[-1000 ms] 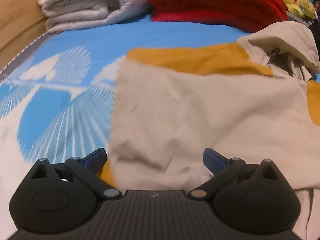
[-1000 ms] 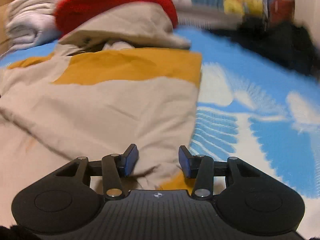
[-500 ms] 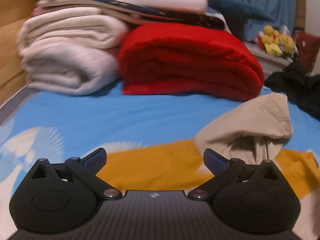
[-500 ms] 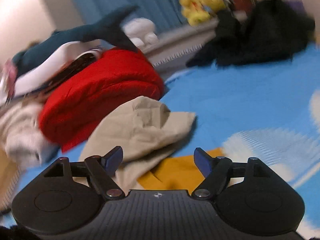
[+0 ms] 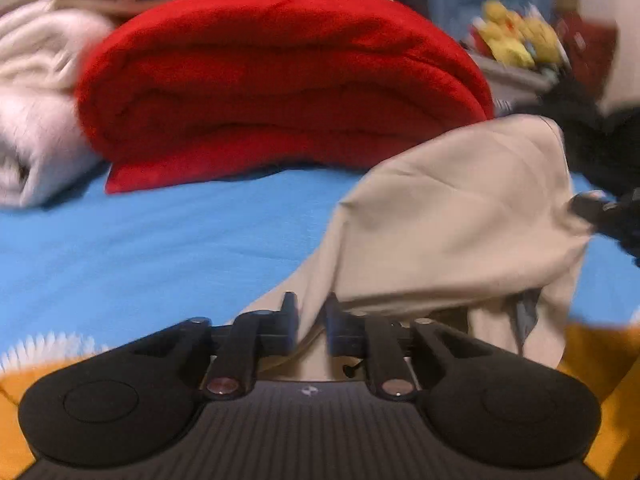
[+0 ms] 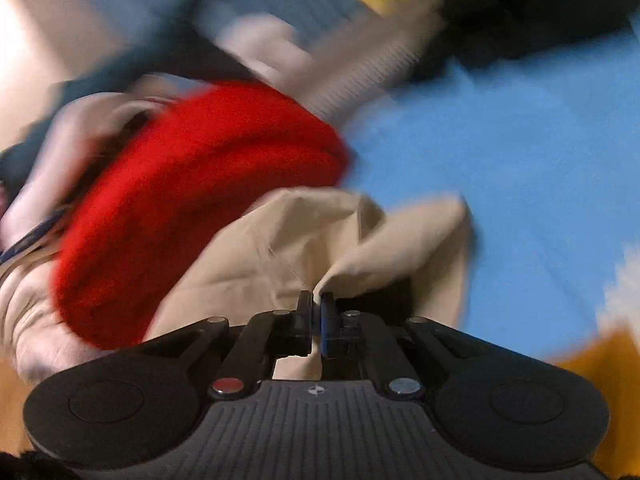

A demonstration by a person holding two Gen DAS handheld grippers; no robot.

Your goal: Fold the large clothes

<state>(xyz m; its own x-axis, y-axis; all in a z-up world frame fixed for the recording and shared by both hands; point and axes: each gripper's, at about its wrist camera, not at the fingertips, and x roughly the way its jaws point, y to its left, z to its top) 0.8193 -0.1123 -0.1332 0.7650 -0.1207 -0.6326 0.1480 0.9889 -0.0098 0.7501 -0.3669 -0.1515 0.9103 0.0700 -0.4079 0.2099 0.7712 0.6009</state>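
A beige and mustard hooded garment lies on the blue bed. Its beige hood (image 5: 452, 220) stands up at the right of the left wrist view, with mustard cloth (image 5: 600, 364) at the lower corners. My left gripper (image 5: 311, 312) is shut on the hood's lower left edge. My right gripper (image 6: 316, 304) is shut on a fold of the same beige hood (image 6: 280, 256); the right wrist view is blurred. The tip of the right gripper (image 5: 600, 212) shows at the hood's right edge in the left wrist view.
A folded red blanket (image 5: 280, 80) and white folded blankets (image 5: 32, 120) are stacked just behind the hood. Yellow plush toys (image 5: 516, 40) and dark clothes (image 5: 600, 140) sit at the back right. The blue patterned bed sheet (image 5: 140, 248) spreads to the left.
Both grippers moved forward from the garment's body to the hood and went from open to shut on its cloth. The hood is now pulled taut between them.
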